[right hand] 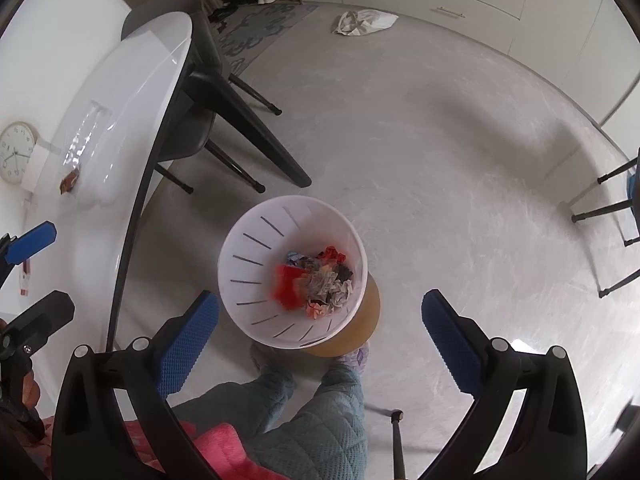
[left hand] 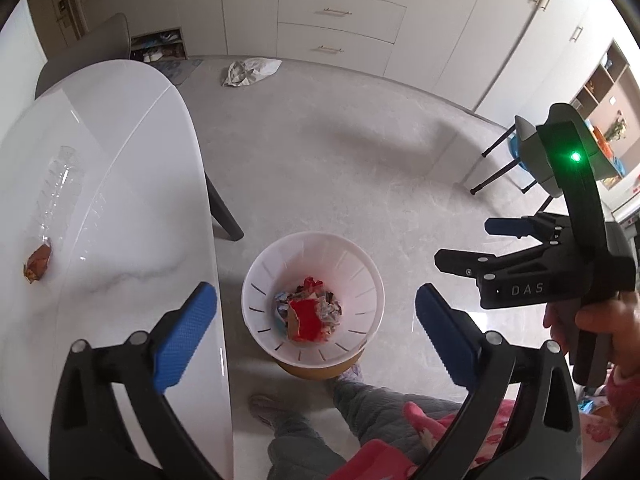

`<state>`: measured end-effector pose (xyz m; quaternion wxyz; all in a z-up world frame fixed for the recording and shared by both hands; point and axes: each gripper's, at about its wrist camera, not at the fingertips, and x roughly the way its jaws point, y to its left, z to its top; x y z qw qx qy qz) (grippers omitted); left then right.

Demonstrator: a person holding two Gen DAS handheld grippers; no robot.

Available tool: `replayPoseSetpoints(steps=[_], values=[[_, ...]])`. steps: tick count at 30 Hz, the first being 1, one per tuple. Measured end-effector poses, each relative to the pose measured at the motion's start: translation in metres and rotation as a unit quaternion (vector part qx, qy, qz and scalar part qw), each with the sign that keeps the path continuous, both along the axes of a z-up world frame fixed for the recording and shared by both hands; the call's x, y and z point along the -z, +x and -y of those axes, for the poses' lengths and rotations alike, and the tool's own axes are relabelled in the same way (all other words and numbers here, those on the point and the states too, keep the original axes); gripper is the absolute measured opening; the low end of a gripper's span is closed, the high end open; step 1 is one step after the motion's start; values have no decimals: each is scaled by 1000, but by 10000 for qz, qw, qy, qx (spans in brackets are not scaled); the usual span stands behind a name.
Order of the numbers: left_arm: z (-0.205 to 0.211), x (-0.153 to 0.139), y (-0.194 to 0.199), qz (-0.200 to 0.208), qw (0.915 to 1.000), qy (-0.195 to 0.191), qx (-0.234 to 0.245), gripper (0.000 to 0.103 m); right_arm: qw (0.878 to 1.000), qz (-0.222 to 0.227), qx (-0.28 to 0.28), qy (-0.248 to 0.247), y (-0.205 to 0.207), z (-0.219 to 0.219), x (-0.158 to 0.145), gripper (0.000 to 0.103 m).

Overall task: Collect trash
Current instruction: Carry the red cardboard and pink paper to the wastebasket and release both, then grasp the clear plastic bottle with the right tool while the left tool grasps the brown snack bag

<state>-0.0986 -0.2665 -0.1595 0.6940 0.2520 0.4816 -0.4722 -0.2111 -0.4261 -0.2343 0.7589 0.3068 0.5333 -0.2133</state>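
Both tongs, left [left hand: 316, 322] and right [right hand: 320, 320], released above white slotted plastic bin [left hand: 256, 276] of crumpled wrappers [left hand: 308, 314], frame centre.

Only legible text I've got: "DAS" in white letters on the black body of the right gripper [left hand: 464, 246], seen from the left wrist view. Wall clock [right hand: 16, 153] has numerals, too small to read.
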Motion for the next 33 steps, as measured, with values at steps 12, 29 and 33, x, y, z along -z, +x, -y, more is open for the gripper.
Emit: replayPoseSetpoints(steps=[12,29,33], values=[[-5,-7,-1,37,10000,-68,21,95,10000,17,-67,-16,2,-4,-4,101],[-45,-20,23,109,9986,-90,-514,95,9995,140,-255,-104,29,-26,-20,101],[-82,-23,45,124,9947,-80,-1015,95,9980,291,-535,-140,63,-45,-35,101]])
